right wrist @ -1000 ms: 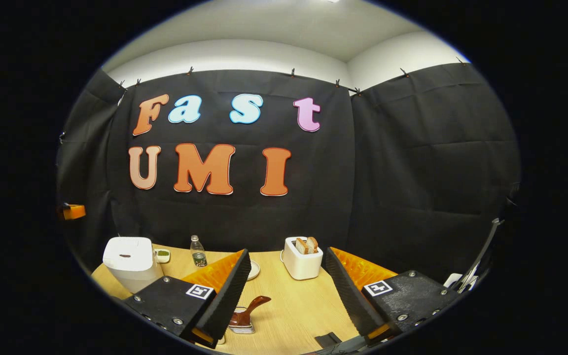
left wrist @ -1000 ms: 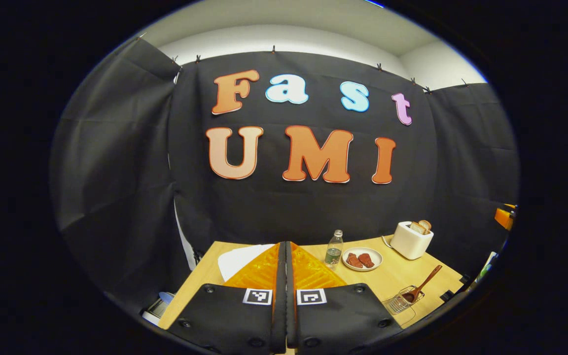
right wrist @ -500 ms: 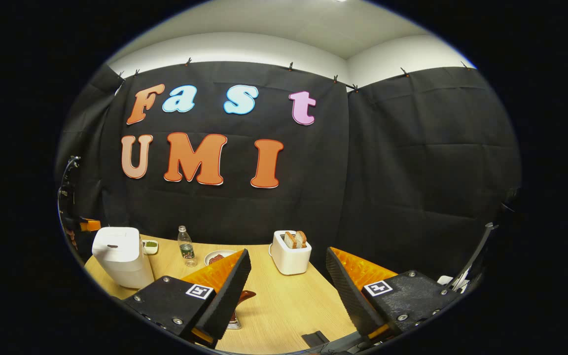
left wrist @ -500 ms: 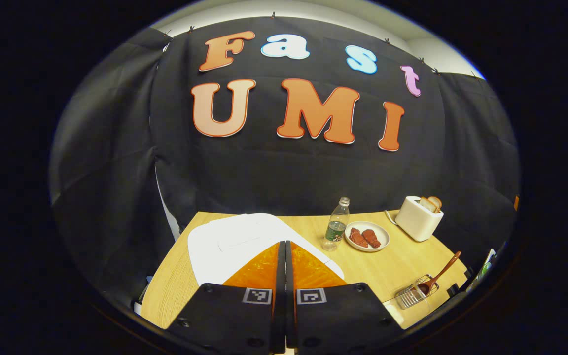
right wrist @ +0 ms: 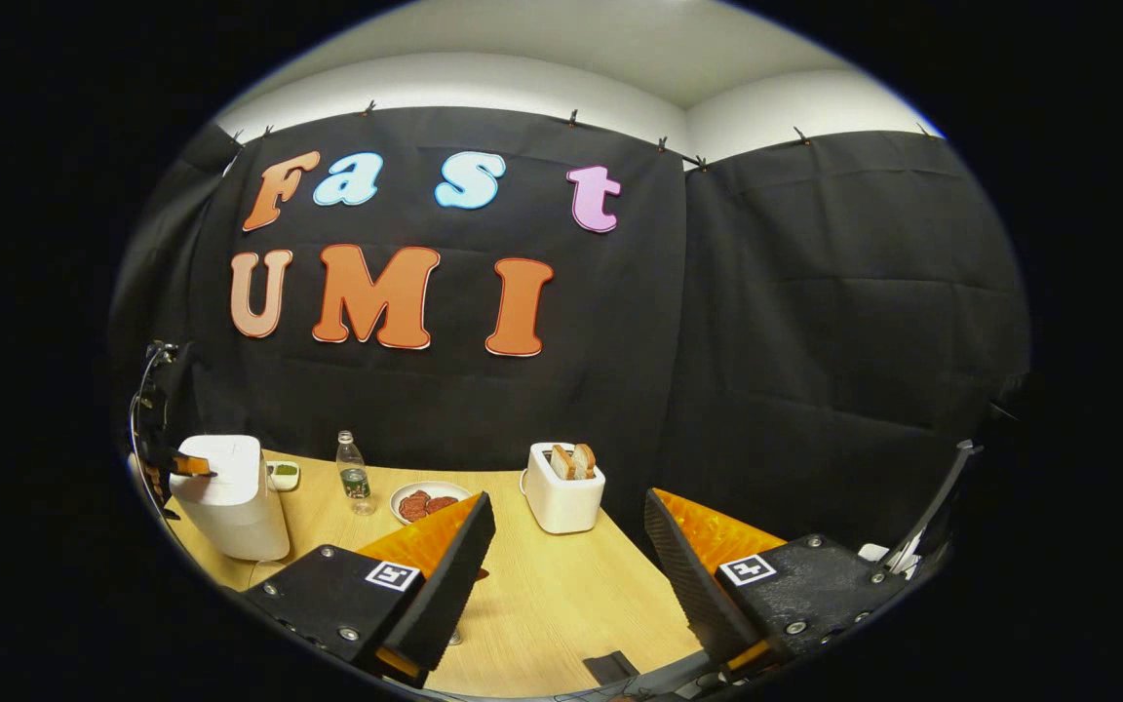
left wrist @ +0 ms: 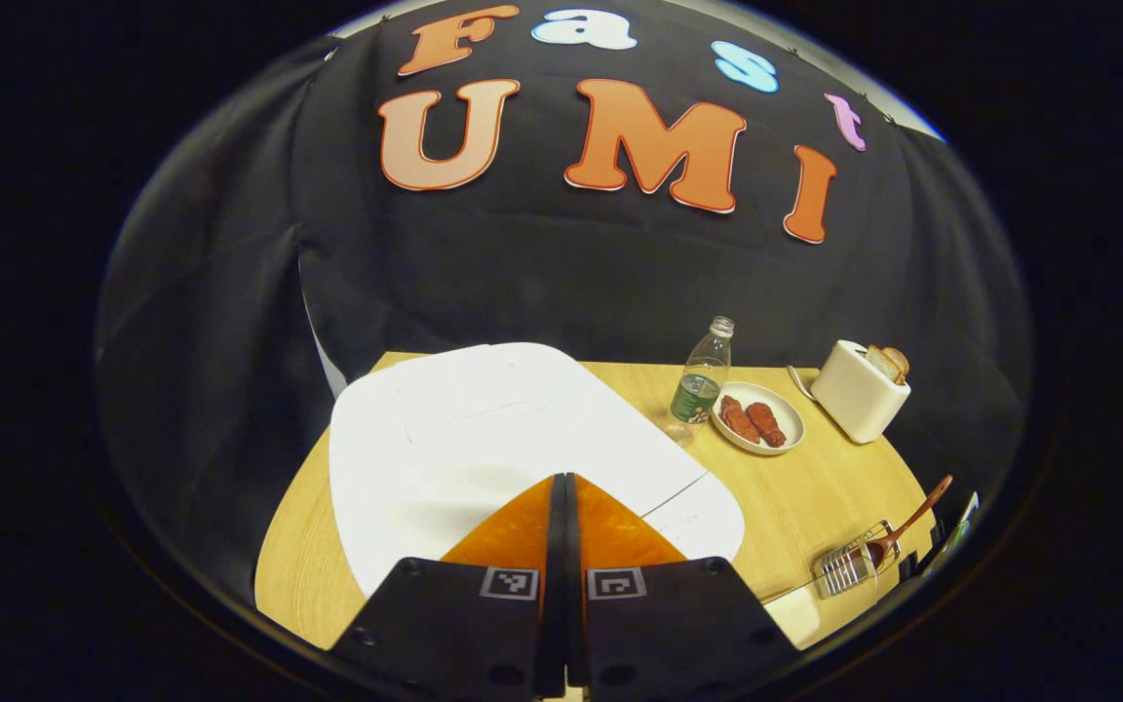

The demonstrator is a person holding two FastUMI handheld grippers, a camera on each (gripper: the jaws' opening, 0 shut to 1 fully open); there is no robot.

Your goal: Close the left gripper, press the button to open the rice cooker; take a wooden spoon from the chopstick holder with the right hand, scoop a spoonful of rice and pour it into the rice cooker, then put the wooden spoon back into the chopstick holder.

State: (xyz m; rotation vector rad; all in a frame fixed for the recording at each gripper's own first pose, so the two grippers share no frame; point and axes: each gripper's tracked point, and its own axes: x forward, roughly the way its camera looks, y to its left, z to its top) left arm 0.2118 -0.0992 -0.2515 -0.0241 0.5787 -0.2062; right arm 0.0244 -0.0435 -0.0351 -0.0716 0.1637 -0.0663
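The rice cooker [left wrist: 484, 439] sits at the left end of the wooden worktop [left wrist: 815, 497], and my left hand-held gripper [left wrist: 560, 507] hangs just above the front of its lid with both fingers pressed flat together, nothing between them. From there I see only the cooker's top: a smooth, white, rounded slab with a faint seam running across it; the front edge is hidden under my own fingers, so I cannot make out the button. The right gripper view gives what that one lacks: the cooker [right wrist: 225, 497] as a tall, white, round-cornered box, with the tips of my left hand-held gripper [right wrist: 193, 468] at its top edge.

My right hand-held gripper [right wrist: 566, 556] is held over the near right part of the worktop, fingers spread wide and empty.

The wooden spoon [left wrist: 903, 522] leans in the wire-mesh chopstick holder [left wrist: 849, 570] near the right front edge, its reddish handle slanting up and right; its bowl is hard to tell through the mesh.

Behind stand a clear plastic bottle [left wrist: 703, 375], a round white plate [left wrist: 788, 441] with two dark red pieces on it, and a boxy white toaster [left wrist: 854, 400] with bread slices poking out. A small dish [right wrist: 282, 475] shows beside the cooker in the right gripper view, too small to read.
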